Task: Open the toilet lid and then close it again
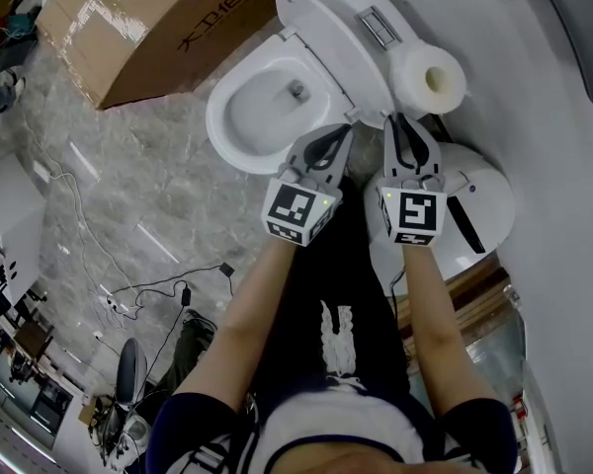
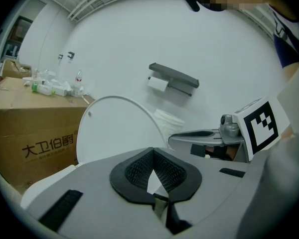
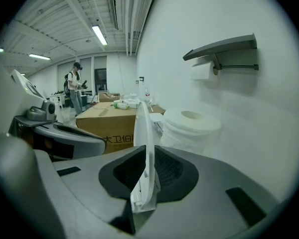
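Note:
The white toilet's lid stands raised against the tank, with the seat and bowl open below it. In the left gripper view the lid faces me as a broad oval; in the right gripper view the lid shows edge-on, in line with the jaws. My left gripper is shut and empty near the seat's back rim. My right gripper is shut just right of the lid's lower edge, beside a big paper roll. Whether either touches the toilet I cannot tell.
A large cardboard box lies left of the toilet. A white domed bin sits at the right under my right arm. A wall shelf with a paper roll hangs above. Cables trail over the marble floor. A person stands far behind.

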Demonstrator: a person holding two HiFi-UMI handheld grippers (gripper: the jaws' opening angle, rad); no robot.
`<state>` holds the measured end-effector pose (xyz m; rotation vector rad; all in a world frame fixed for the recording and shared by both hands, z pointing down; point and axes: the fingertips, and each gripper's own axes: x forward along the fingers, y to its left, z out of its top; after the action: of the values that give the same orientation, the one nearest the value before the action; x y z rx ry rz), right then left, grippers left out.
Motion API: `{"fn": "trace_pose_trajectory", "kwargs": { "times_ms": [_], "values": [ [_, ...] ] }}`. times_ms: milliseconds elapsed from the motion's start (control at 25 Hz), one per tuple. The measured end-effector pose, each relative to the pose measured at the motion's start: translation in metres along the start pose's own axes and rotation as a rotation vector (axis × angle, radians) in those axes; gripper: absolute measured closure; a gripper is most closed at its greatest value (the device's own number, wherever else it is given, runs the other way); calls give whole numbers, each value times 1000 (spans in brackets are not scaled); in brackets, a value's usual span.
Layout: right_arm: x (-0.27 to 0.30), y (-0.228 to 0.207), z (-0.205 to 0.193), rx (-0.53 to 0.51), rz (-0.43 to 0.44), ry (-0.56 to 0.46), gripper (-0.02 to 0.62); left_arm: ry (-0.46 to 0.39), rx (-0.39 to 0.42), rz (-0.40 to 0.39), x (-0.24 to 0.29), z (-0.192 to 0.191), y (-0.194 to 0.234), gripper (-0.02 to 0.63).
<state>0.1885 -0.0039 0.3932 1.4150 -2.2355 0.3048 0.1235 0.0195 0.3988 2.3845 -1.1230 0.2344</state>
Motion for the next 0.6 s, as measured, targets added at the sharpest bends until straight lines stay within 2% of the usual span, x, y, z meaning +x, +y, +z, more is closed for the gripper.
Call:
{"fn": "trace_pose_trajectory", "kwargs": {
  "times_ms": [80,160,440,600],
  "values": [
    [2,-2,-2,-3,-3,13,573,2,-4,0,0,-1,0,600],
    [6,-4,-6,0,3,31,492,7,-4,0,-1,-2,-1,600],
    [17,-4,-6,-19,17,60,488,19,-8,-5,1,-4,-3,600],
    [19,-5,-9,-24,18,63,506,28,-10,-6,2,-9,-5,600]
  ]
}}
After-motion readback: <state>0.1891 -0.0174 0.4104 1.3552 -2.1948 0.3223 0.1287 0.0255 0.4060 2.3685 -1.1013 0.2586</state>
